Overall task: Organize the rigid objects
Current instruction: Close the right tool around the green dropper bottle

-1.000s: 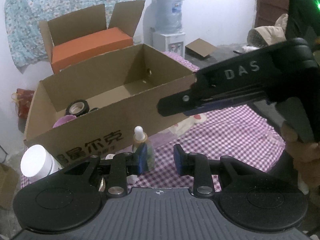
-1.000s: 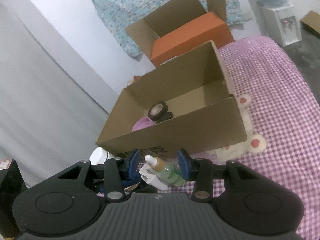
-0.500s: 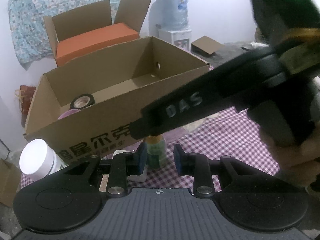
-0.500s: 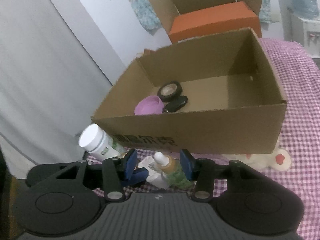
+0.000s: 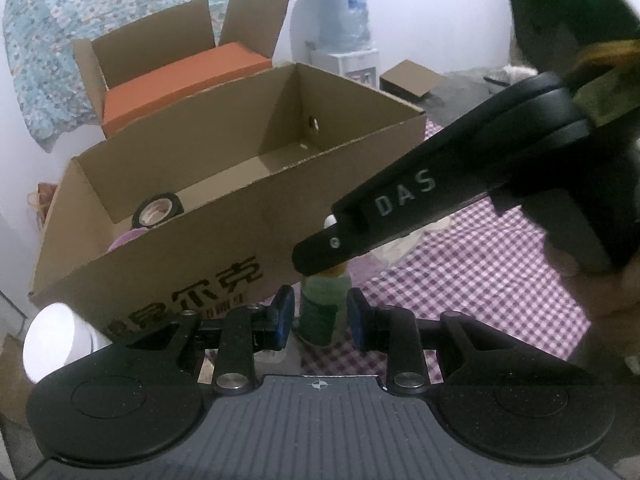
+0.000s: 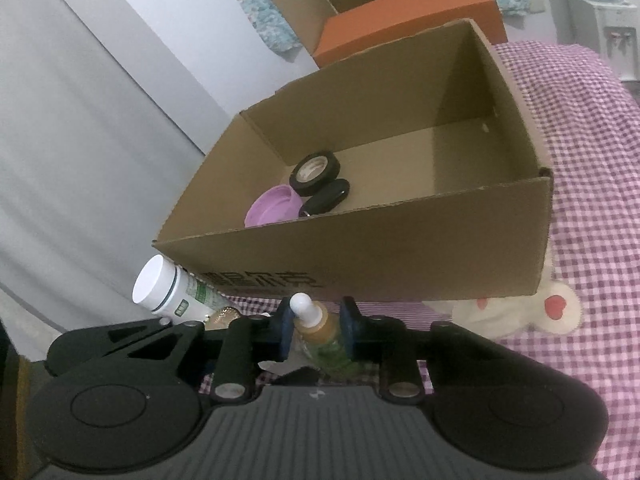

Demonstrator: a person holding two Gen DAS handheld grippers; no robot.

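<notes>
The right hand-held gripper (image 6: 314, 326) has just been closing, and its blue pads are now clenched on the dropper bottle (image 6: 320, 330), which a second ago was only straddled by wider jaws. The bottle, white-tipped with an amber neck and green body, stands on the checked bed cover (image 6: 580, 160) just in front of the cardboard box (image 6: 360, 256); it is judged to be secured and ready to be lifted over the near wall.

In the left wrist view the bottle (image 5: 324, 312) is seen between the jaws of the left hand-held gripper (image 5: 322, 316), which are held narrow but released, with gaps on both sides. The right tool has been brought across that view and now covers the bottle's top.

Inside the box a black tape roll (image 6: 316, 172), a purple lid (image 6: 272, 210) and a small black object (image 6: 328, 198) are already lying. A white-capped jar (image 6: 168, 290) lies outside, against the box's left corner, still to be sorted. The box's near wall and the close left jaws are judged the obstacles to a clean lift.
</notes>
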